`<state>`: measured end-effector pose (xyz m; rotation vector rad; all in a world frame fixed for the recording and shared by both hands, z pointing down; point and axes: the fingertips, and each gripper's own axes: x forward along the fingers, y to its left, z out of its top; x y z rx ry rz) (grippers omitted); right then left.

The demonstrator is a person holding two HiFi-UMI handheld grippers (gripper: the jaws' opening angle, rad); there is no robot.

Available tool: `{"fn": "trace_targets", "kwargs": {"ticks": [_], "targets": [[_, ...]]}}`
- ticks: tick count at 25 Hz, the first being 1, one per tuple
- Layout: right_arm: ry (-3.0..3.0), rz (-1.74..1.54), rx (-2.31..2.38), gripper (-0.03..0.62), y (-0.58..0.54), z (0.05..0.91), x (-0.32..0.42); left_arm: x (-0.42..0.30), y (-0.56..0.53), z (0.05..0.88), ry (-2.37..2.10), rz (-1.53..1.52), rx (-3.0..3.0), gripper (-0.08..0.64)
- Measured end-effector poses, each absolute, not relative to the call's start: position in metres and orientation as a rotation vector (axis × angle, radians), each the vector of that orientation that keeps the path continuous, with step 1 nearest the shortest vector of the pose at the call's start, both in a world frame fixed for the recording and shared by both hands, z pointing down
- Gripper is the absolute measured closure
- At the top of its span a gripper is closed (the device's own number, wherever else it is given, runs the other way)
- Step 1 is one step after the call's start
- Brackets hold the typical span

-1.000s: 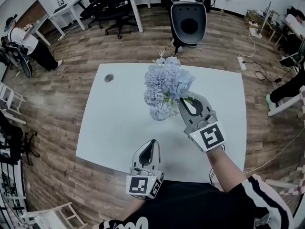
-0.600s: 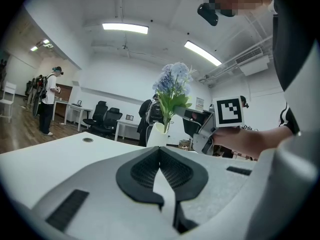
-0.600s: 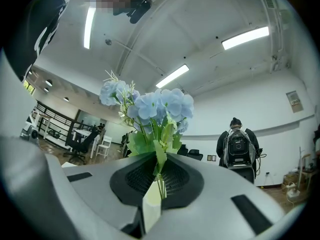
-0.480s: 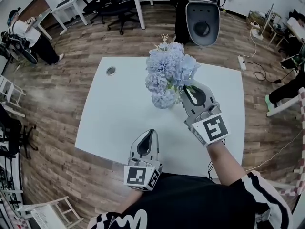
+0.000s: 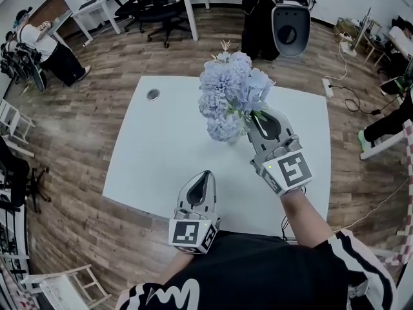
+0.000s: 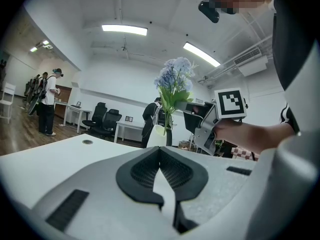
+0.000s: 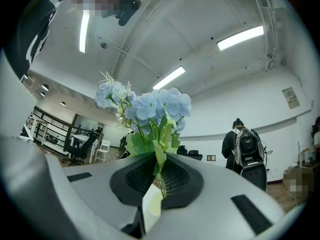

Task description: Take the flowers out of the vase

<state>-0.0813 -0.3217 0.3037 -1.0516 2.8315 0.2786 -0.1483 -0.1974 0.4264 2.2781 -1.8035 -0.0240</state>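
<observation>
Right gripper (image 7: 157,158): fingers (image 7: 134,180) clamped tight on the flowers (image 5: 231,90), low on the green stems, just under the leaves. In the right gripper view the stems run straight through the pinch line and out below the pads. Blue heads and leaves fan out above the tips. The gripper points slightly upward.

Left gripper (image 6: 159,149): fingers closed tip to tip, nothing between them, holding nothing. Only the white surface (image 5: 158,154) shows through the slot behind the tips.

Vase (image 6: 157,136): white, upright on the surface. In the left gripper view it is dead ahead of the left gripper's tips and well apart from them. The flowers stand upright, directly above the vase. Stem ends seem to reach the vase mouth, maybe inside it; too small there to call. In the head view the blooms cover the vase, so no help from that angle.

As the left gripper view shows it, the right gripper sits just right of the vase and above its mouth. The left gripper is on the person's side of the vase, near the front edge of the surface.

Round cable port (image 5: 153,94) is set in the surface, far-left of the vase. Office chairs (image 5: 151,8) and a standing person (image 5: 45,50) are beyond the vase, off the surface on the wood floor.
</observation>
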Motion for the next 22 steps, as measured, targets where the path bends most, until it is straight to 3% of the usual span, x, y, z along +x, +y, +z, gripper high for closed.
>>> {"fn": "trace_targets", "kwargs": {"ticks": [22], "targets": [[2.755, 0.261, -1.053, 0.565, -0.315, 0.268, -0.081, -0.151, -0.199, 0.415, -1.808, -0.057, 2.310, 0.555]]}}
